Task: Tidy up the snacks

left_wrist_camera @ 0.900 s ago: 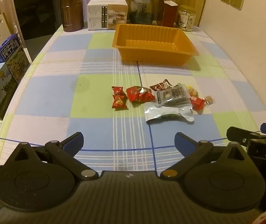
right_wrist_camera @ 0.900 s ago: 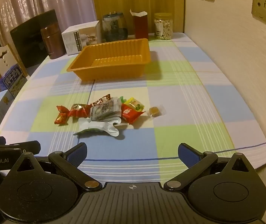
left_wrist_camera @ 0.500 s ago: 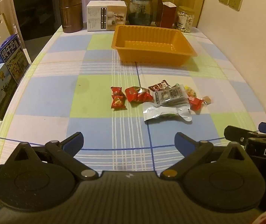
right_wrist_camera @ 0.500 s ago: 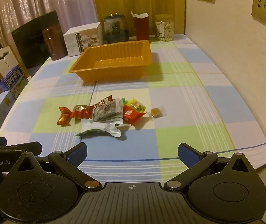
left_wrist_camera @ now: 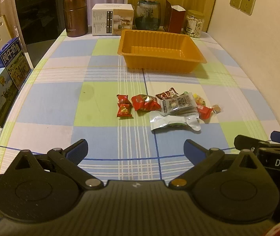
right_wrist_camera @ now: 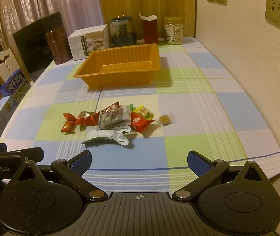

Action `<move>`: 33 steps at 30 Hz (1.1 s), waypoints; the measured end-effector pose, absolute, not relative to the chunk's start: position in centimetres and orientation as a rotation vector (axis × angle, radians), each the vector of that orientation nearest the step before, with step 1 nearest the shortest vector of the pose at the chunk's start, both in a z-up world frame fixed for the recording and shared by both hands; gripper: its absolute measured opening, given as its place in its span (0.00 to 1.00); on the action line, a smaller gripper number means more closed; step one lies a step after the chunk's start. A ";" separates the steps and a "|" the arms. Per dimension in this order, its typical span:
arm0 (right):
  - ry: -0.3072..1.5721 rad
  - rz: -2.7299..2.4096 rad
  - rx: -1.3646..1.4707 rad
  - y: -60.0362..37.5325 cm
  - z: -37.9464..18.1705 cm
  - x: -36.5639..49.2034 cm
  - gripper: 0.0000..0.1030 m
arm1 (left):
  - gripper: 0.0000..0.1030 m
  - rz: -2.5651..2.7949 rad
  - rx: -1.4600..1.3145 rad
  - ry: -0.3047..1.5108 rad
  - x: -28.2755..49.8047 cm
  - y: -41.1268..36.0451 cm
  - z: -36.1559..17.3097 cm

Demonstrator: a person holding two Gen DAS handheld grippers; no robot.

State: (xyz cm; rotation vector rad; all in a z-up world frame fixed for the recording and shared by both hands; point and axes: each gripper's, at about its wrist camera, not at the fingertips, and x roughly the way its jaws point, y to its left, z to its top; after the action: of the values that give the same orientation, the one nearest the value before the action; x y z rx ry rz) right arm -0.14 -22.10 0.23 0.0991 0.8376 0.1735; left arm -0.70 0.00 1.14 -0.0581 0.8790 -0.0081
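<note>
A pile of wrapped snacks lies mid-table: small red candies, a red packet, a dark printed packet, a silver pouch and a small brown sweet. An empty orange tray stands behind them; it also shows in the right wrist view. My left gripper is open and empty, near the table's front edge, short of the snacks. My right gripper is open and empty, beside it to the right.
At the table's back stand a brown canister, a white box, a glass jar, a red carton and a nut jar. Milk cartons line the left edge. A wall runs along the right.
Both grippers have drawn back slightly from the table, so the snacks and tray sit a little farther off. The jaws stay open. Nothing on the table moved.
</note>
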 end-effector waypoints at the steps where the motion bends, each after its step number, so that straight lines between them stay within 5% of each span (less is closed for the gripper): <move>1: 0.838 0.173 0.099 -22.1 0.2 -0.1 1.00 | 1.00 -0.008 -0.059 0.878 -0.7 0.0 1.1; 33: 0.833 0.174 0.094 -22.2 0.4 -0.2 1.00 | 1.00 -0.008 -0.068 0.868 -0.8 0.0 1.8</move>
State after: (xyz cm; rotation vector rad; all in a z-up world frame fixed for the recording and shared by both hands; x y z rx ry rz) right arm -0.16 -22.16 0.41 0.0943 0.8328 0.1743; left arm -0.80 0.02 1.80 -0.0682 0.8684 -0.0082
